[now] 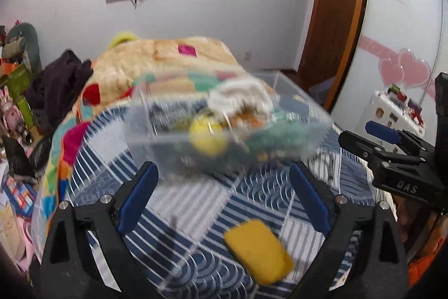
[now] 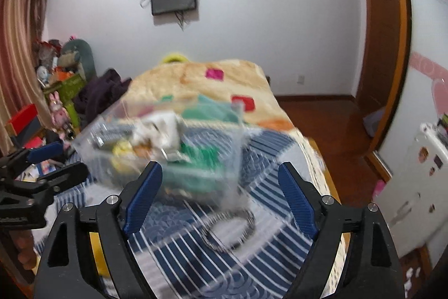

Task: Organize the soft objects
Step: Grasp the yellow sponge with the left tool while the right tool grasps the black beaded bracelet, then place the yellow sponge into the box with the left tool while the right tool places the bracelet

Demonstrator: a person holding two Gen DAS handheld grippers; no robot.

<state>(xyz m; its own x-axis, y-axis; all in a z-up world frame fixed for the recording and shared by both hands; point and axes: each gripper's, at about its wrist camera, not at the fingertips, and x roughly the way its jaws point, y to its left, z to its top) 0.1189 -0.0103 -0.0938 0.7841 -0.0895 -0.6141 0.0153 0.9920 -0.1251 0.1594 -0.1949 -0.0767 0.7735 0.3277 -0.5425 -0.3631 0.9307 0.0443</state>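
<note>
A clear plastic box [image 1: 296, 105] stands on the bed, blurred by motion, and shows in the right wrist view [image 2: 235, 136] too. It holds a yellow ball [image 1: 207, 138], a white cloth [image 1: 240, 94] and something green [image 1: 277, 135]. A yellow sponge [image 1: 259, 251] lies on the blue striped sheet [image 1: 196, 203], between the fingers of my left gripper [image 1: 224, 201], which is open and empty. My right gripper [image 2: 221, 198] is open and empty just before the box; it also shows in the left wrist view [image 1: 364, 142]. A dark hair band [image 2: 229, 231] lies between its fingers.
A patchwork blanket [image 2: 196, 80] covers the far half of the bed, with dark clothes [image 2: 103, 91] at its left. Toys and boxes [image 2: 56, 80] crowd the floor on the left. A white cabinet [image 2: 414, 181] and a wooden door [image 2: 380, 32] are on the right.
</note>
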